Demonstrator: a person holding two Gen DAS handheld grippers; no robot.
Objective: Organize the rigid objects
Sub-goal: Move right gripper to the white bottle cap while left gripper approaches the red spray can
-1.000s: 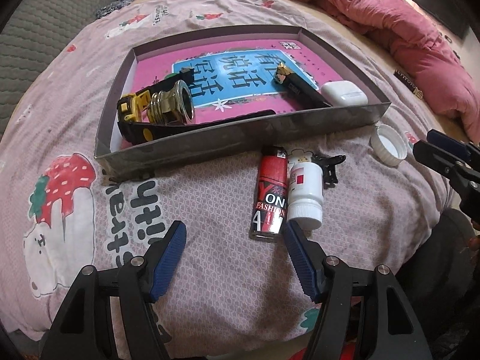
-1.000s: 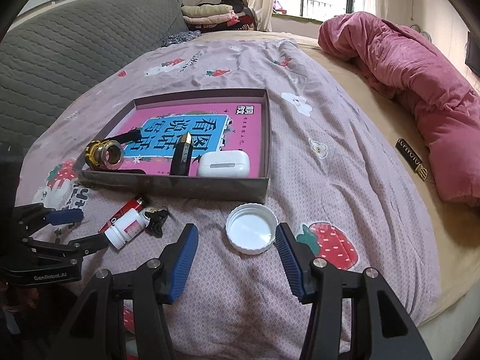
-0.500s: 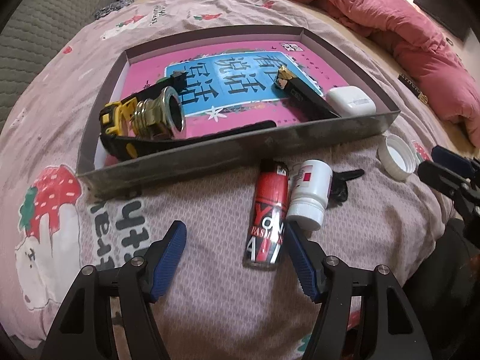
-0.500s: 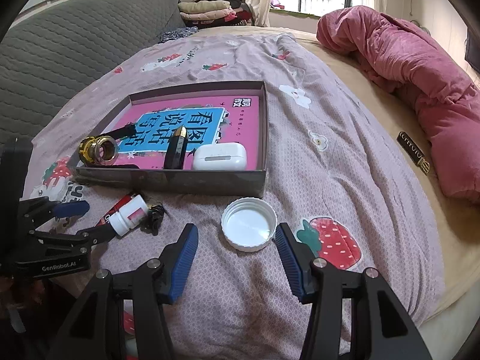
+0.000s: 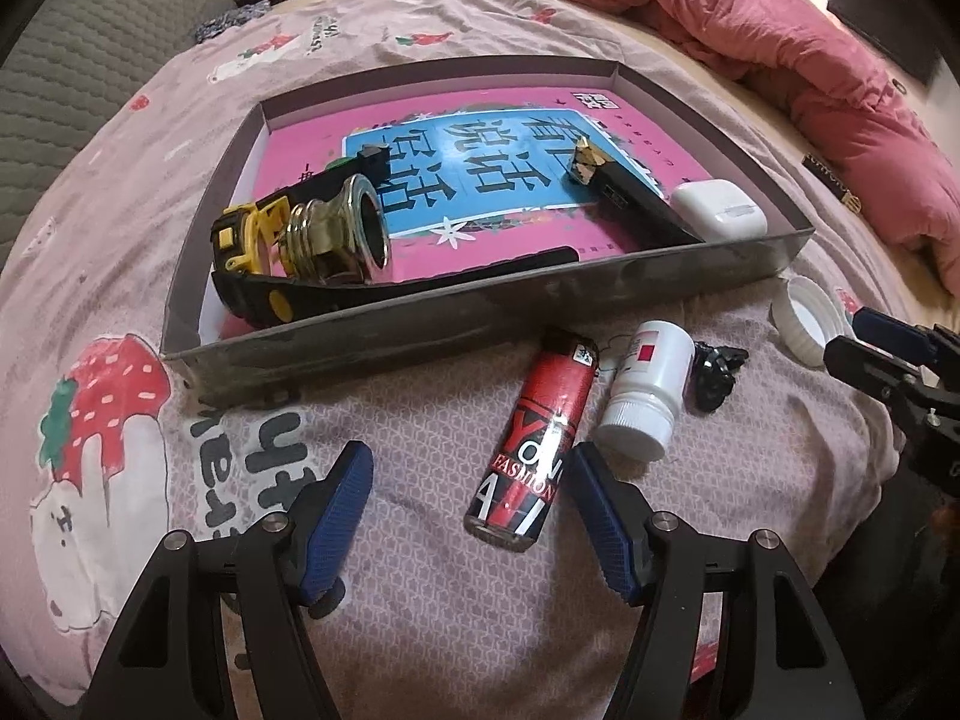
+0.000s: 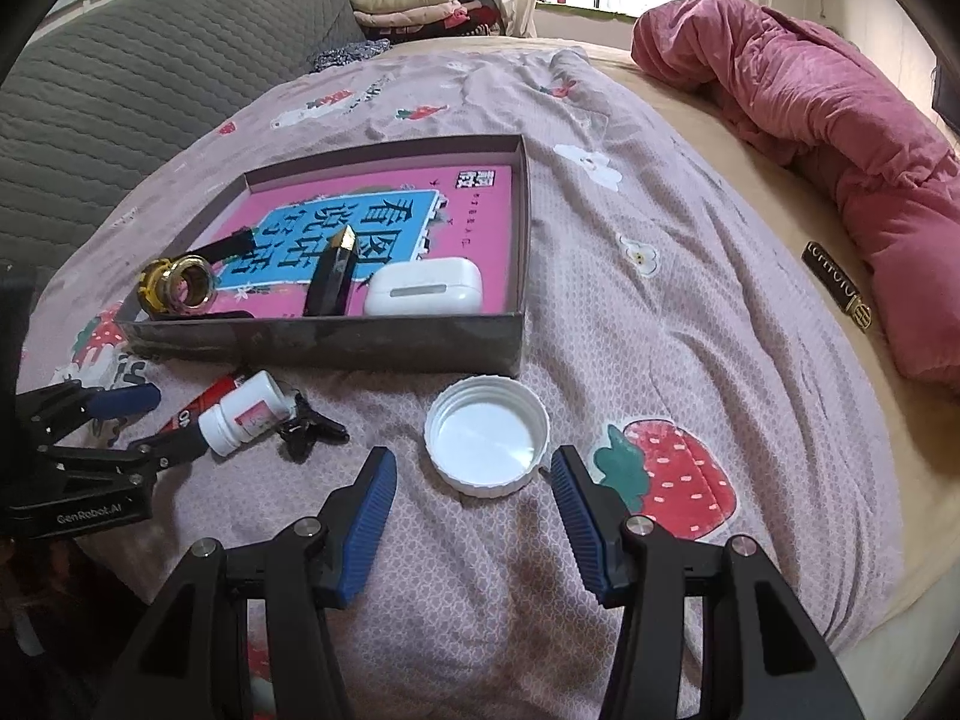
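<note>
— Cardboard tray [image 5: 420, 324] is already holding the brass fitting [image 5: 336, 234], yellow-and-black tool [image 5: 252, 276], black-and-gold stick [image 5: 624, 198] and white earbud case [image 5: 720, 207]. What's still waiting outside?

— Four things are lying on the bedspread [image 6: 690, 312] just in front of its near wall: red lighter [image 5: 534, 444], white pill bottle [image 5: 645, 399], black clip [image 5: 714, 372], white lid [image 6: 487, 435].

— And the tongs?

— Both are gaping, gripping nothing. The left gripper [image 5: 468, 498] is hovering with the lighter's end between its jaws, untouched; the right gripper [image 6: 474, 498] is hanging just short of the lid. I'd say roughly half is done.
</note>
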